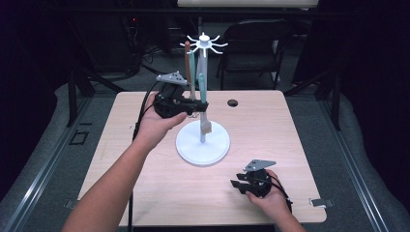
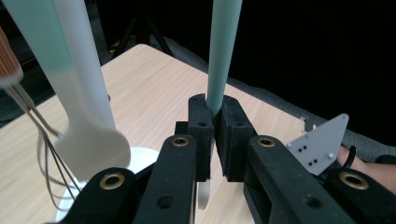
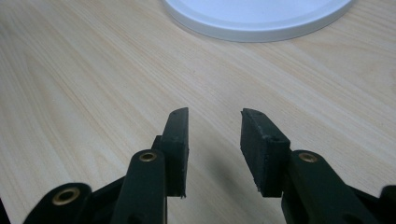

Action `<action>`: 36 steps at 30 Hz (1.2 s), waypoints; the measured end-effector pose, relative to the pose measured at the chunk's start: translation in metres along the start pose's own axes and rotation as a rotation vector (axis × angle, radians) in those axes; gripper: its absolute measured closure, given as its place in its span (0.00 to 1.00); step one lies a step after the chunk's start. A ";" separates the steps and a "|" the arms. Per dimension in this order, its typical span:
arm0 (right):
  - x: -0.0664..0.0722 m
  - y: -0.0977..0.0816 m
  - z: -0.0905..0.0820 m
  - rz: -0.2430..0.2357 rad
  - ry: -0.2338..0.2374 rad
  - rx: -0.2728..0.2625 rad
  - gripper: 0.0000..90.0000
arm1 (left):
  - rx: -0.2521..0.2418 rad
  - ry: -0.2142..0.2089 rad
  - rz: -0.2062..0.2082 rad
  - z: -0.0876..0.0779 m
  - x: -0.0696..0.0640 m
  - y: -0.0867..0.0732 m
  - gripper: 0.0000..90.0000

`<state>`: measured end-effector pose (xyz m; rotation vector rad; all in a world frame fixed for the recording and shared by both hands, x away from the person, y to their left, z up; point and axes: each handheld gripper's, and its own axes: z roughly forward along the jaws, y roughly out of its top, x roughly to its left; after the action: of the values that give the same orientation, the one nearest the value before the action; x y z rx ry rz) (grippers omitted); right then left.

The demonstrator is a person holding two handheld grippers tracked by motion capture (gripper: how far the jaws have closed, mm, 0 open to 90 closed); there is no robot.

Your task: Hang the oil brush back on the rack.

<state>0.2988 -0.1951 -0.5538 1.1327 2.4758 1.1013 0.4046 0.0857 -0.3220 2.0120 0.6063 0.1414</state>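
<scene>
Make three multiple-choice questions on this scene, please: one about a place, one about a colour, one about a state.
1. Where does the right gripper rest?
A. on the table, near the white stand
B. on the chair
C. atop the stand

2. What colour is the handle in the left gripper?
A. red
B. mint green
C. black

3. How are the right gripper's jaws?
A. shut on a whisk
B. open, nothing between
C. shut on the stand

Answers: 1 A, it sits on the table before the stand. 2 B, the clamped handle is mint green. 3 B, bare wood shows between them.
</scene>
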 end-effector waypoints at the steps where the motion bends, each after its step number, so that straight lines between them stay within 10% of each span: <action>1: 0.000 0.000 0.000 0.000 0.000 0.000 0.69 | 0.000 -0.006 -0.001 0.000 0.000 0.005 0.94; 20: 0.002 -0.002 -0.001 -0.004 0.003 -0.013 0.69 | -0.036 -0.083 -0.044 0.003 0.013 0.031 0.94; 36: 0.003 -0.002 0.000 -0.006 0.002 -0.008 0.69 | -0.031 0.001 -0.065 0.005 0.018 0.028 0.92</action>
<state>0.2957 -0.1937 -0.5545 1.1210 2.4728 1.1106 0.4322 0.0798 -0.3038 1.9607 0.6653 0.1122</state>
